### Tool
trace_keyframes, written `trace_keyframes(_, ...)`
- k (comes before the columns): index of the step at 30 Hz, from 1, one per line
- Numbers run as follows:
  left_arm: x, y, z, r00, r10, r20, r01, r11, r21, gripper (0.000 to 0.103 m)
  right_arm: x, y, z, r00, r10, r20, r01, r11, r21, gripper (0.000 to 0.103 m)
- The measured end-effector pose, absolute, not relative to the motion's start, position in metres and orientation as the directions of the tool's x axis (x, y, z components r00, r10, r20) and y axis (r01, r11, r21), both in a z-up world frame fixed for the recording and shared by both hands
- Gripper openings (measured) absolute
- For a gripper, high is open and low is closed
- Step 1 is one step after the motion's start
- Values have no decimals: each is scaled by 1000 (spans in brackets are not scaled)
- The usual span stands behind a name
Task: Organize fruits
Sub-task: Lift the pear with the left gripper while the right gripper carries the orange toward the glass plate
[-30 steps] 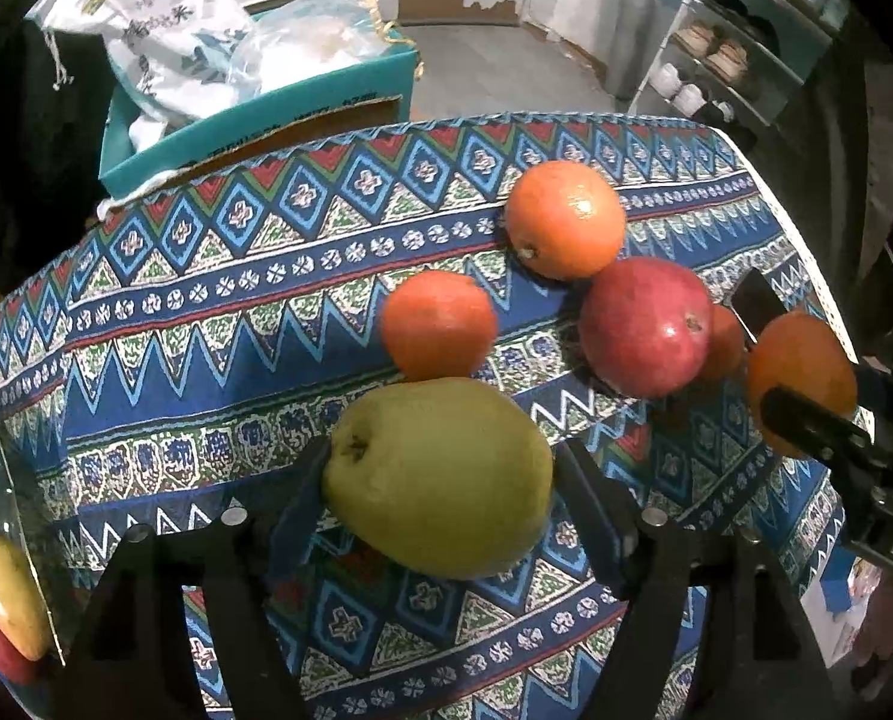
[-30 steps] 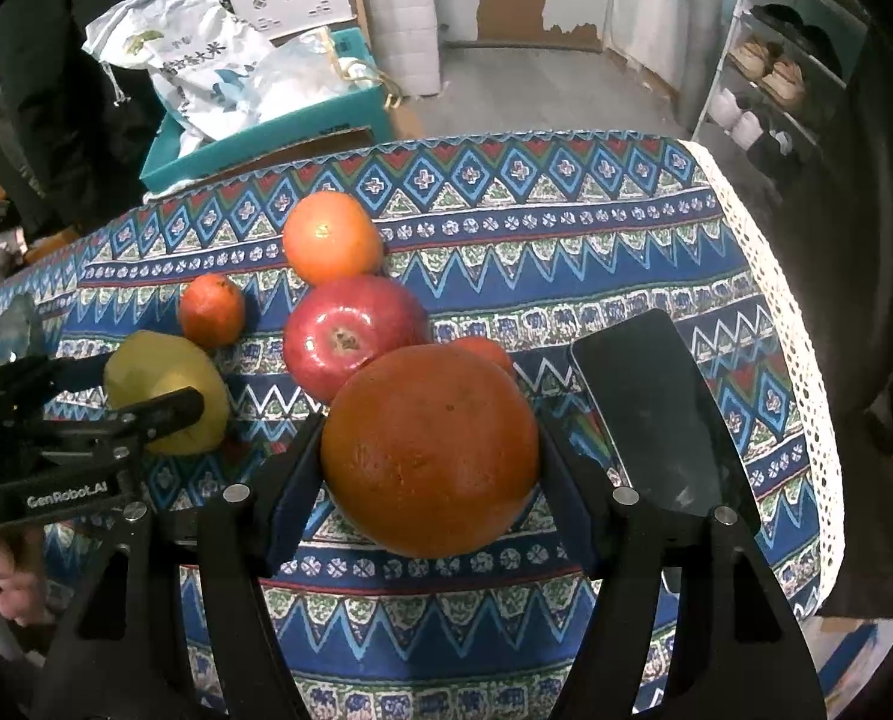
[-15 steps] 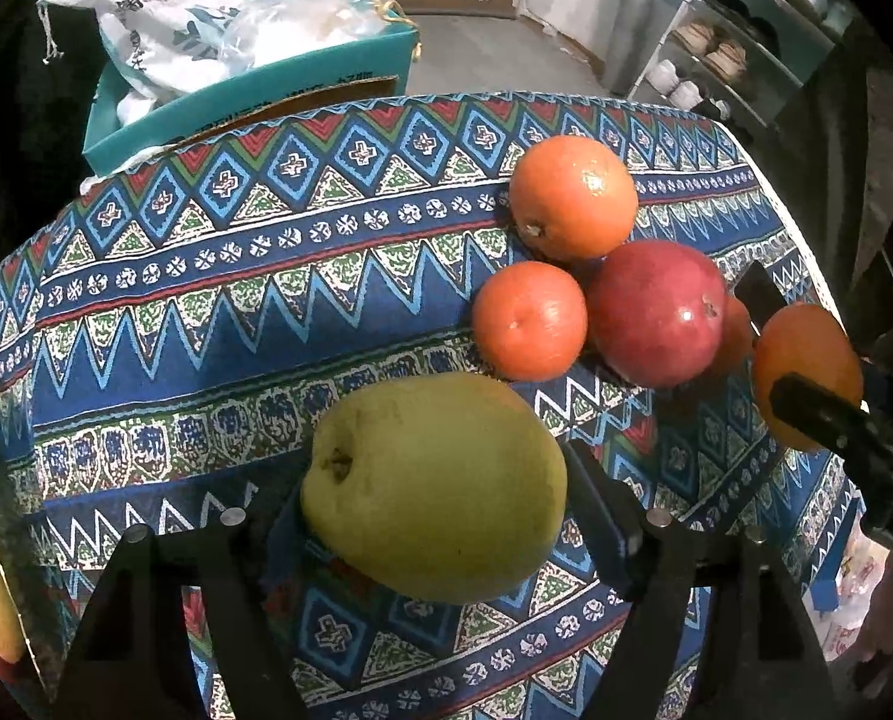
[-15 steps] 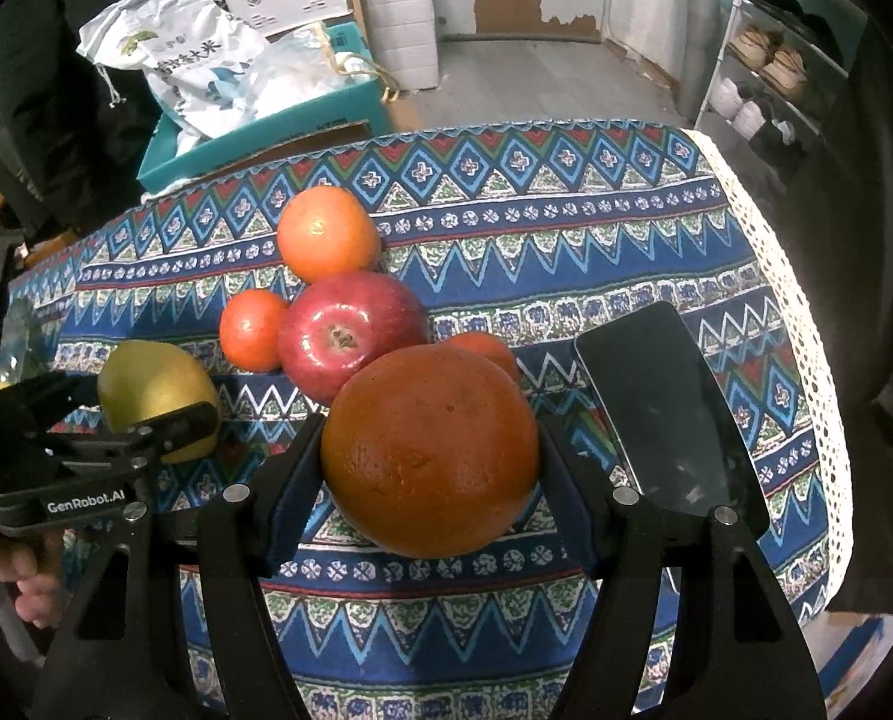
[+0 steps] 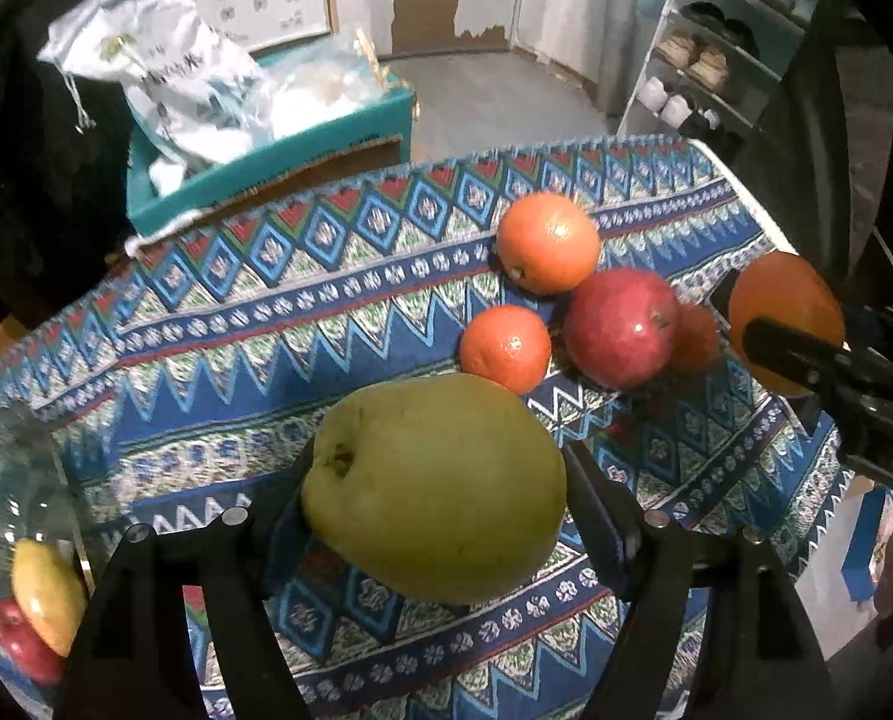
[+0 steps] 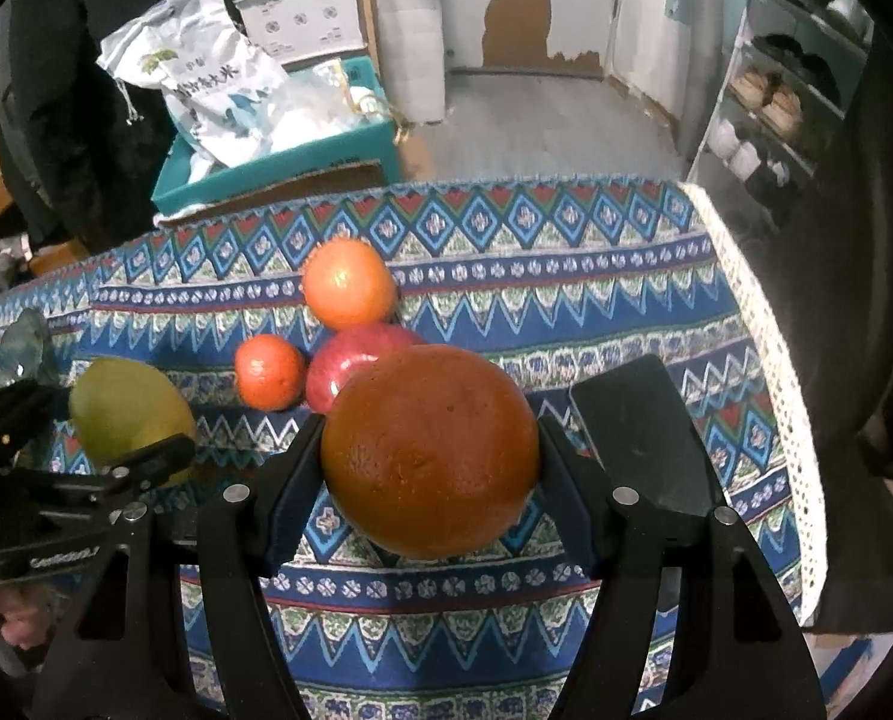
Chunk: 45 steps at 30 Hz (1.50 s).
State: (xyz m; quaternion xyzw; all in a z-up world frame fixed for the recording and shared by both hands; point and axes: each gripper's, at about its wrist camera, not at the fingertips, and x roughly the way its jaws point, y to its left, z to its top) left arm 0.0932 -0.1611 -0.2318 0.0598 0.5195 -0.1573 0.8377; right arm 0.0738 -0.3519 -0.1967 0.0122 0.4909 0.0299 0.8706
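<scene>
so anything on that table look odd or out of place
One thing: a black phone lies on the tablecloth right of the red apple and loose oranges, the only non-fruit there. Nothing looks spilled or damaged; the pear and big orange sit squarely in their grippers.

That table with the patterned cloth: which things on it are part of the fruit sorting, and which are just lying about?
Part of the job:
pear in the left tool
big orange in the right tool
loose orange
small orange
red apple
glass bowl

Lying about:
black phone
teal box
white bag
</scene>
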Motion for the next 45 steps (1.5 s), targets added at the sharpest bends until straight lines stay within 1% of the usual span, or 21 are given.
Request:
trace_keyframes(9, 76, -147, -184, 486, -218, -846, 313, 948, -65, 78, 68, -341, -165, 574, 74, -816, -67, 997, 44, 68)
trace_keyframes(24, 55, -114, -127, 576, -243, -781, 283, 955, -88, 78, 61, -322, -112, 653, 114, -749, -103, 993, 62, 68)
trace_keyframes(39, 37, -76, -90, 651, -237, -721, 249, 964, -93, 78, 55, -277, -65, 706, 184, -684, -191, 979, 67, 68)
trace_keyframes(45, 31, -54, -82, 672, -224, -706, 219, 971, -100, 78, 58, -251, -56, 707, 214, -674, -231, 971, 66, 68)
